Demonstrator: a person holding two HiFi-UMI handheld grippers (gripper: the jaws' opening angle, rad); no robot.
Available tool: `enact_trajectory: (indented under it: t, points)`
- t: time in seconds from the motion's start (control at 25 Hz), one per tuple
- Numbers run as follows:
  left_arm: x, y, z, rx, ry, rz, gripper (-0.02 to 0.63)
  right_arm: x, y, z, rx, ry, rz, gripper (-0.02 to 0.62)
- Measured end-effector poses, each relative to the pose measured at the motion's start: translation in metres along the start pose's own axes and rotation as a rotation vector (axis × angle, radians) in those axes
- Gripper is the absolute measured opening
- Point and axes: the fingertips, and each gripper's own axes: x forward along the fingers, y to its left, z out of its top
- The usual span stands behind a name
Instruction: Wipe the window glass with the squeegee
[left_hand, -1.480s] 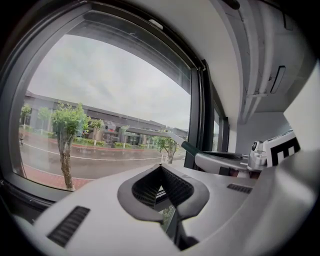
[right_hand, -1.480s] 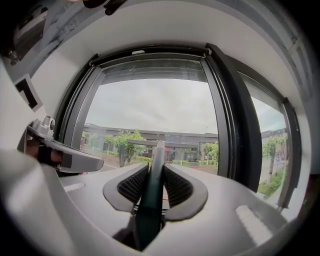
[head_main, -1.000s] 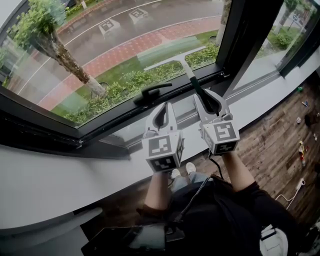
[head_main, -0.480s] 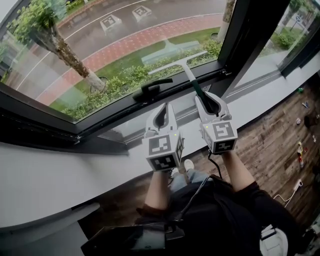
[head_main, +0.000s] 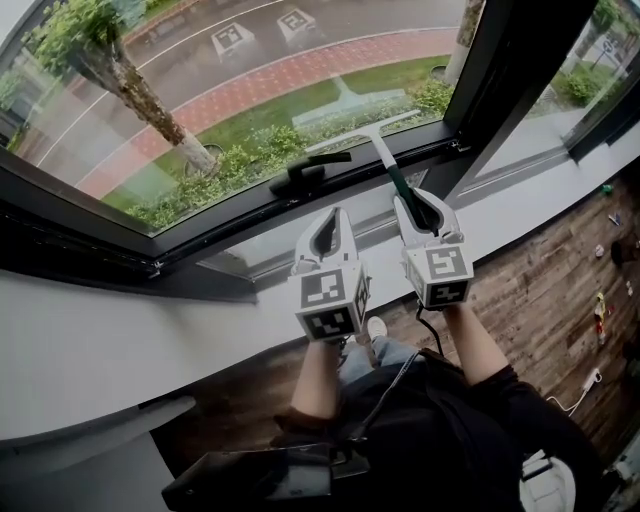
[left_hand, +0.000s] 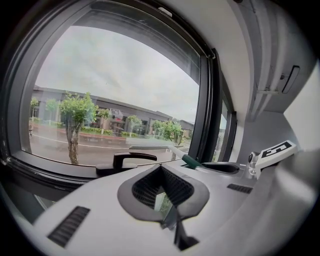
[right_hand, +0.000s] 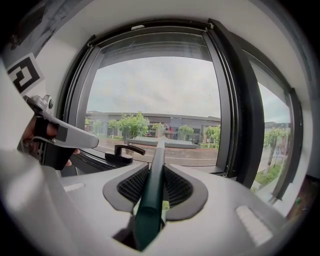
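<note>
Right tongs (head_main: 415, 205): clamped on the dark green handle of the white-bladed squeegee (head_main: 385, 160).
Squeegee: blade lies against the window glass (head_main: 250, 90), at the pane's lower edge near its right corner.
Left tongs (head_main: 327, 232): pressed together, empty, above the white sill (head_main: 100, 340).
Obstruction: black lever window handle (head_main: 310, 170) on the bottom frame, just left of the blade.

Black window handle (head_main: 312, 170), wooden floor (head_main: 560, 290)

Black T-shirt (head_main: 455, 440), grey grippers (head_main: 328, 215) (head_main: 415, 200) (square-marked white cubes (head_main: 328, 300)).
</note>
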Motion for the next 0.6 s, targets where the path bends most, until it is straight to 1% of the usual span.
enact_trajectory:
  t: [0.16, 0.28, 0.4, 0.6]
  points:
    - [-0.003, 0.003, 0.000, -0.005, -0.002, 0.019, 0.000, -0.001, 0.000, -0.002, 0.014, 0.008, 0.007, 0.095]
    - [-0.008, 0.009, 0.004, -0.006, -0.020, 0.039, 0.000, -0.006, 0.001, 0.004, 0.021, -0.008, 0.016, 0.095]
    - [-0.018, 0.011, 0.016, -0.019, -0.049, 0.055, 0.000, -0.017, 0.002, 0.023, 0.016, -0.051, 0.025, 0.095]
    - [-0.033, 0.019, 0.038, -0.024, -0.107, 0.103, 0.000, -0.030, 0.009, 0.070, 0.018, -0.158, 0.054, 0.095]
